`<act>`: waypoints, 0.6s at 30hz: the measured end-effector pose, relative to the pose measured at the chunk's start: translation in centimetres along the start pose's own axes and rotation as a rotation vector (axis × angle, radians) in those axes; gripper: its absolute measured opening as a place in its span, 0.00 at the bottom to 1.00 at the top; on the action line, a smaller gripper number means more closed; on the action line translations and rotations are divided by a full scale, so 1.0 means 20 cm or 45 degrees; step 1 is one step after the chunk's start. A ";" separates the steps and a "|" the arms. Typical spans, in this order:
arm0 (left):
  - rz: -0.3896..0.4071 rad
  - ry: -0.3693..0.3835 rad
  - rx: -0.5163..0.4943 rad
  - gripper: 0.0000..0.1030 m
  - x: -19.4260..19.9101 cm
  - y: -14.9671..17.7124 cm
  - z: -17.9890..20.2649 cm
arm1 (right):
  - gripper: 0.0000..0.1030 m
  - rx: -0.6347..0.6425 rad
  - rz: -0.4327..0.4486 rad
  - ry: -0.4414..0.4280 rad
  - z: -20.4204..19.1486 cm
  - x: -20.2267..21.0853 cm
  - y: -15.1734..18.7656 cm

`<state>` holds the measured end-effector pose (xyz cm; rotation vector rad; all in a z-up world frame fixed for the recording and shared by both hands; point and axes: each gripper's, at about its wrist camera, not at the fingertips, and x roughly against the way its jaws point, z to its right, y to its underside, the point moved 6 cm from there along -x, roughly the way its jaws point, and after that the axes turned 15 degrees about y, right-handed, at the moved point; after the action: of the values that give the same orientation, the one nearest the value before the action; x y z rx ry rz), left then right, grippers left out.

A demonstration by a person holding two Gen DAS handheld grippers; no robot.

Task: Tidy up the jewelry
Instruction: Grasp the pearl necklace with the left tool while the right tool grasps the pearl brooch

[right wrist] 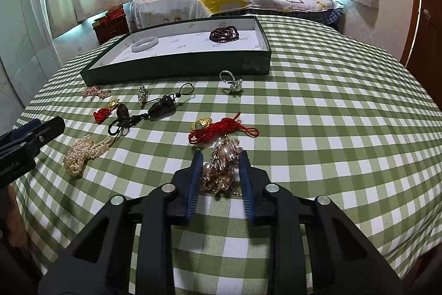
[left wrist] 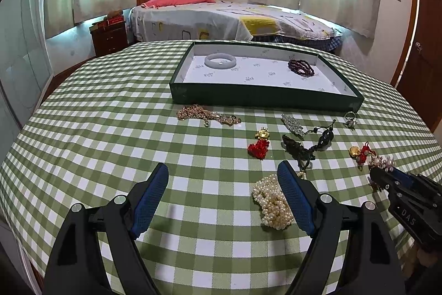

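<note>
Our right tool (right wrist: 220, 155) is nearly closed, grasping the gold-and-pearl brooch (right wrist: 222, 167) near the red-corded charm (right wrist: 218, 129) on the desk (right wrist: 331, 115). Our left tool (left wrist: 223, 173) hangs released, beside the pearl strand (left wrist: 272, 205).

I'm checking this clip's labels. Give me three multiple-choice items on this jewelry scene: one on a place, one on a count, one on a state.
1. Where does the white bangle lie?
A. in the green tray
B. on the tablecloth
C. on the bed

2. How many pieces lie in the tray?
A. none
B. two
C. five

3. How do the left gripper jaws stand?
A. shut on pearls
B. wide open, holding nothing
C. shut on a ring

Key: 1 A, the bangle rests on the tray's white liner. 2 B, only the bangle and the dark red bead bracelet. 3 B, bare tablecloth shows between the jaws.
</note>
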<state>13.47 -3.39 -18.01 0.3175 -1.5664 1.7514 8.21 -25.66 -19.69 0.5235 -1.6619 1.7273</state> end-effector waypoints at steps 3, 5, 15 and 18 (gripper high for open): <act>-0.008 0.011 0.001 0.76 -0.01 0.00 0.01 | 0.21 -0.004 0.002 -0.003 0.00 0.00 0.00; -0.013 0.022 0.005 0.76 -0.01 0.01 0.01 | 0.21 -0.002 0.001 -0.001 0.00 0.00 0.00; -0.037 0.101 -0.028 0.76 -0.04 0.02 0.09 | 0.21 -0.018 0.006 -0.010 0.00 0.02 -0.01; -0.078 0.117 -0.049 0.64 -0.07 0.05 0.11 | 0.21 -0.026 0.005 -0.016 0.00 0.02 -0.01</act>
<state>13.12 -5.99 -19.06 0.2604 -1.5076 1.6636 8.07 -25.69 -19.20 0.5226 -1.6884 1.7116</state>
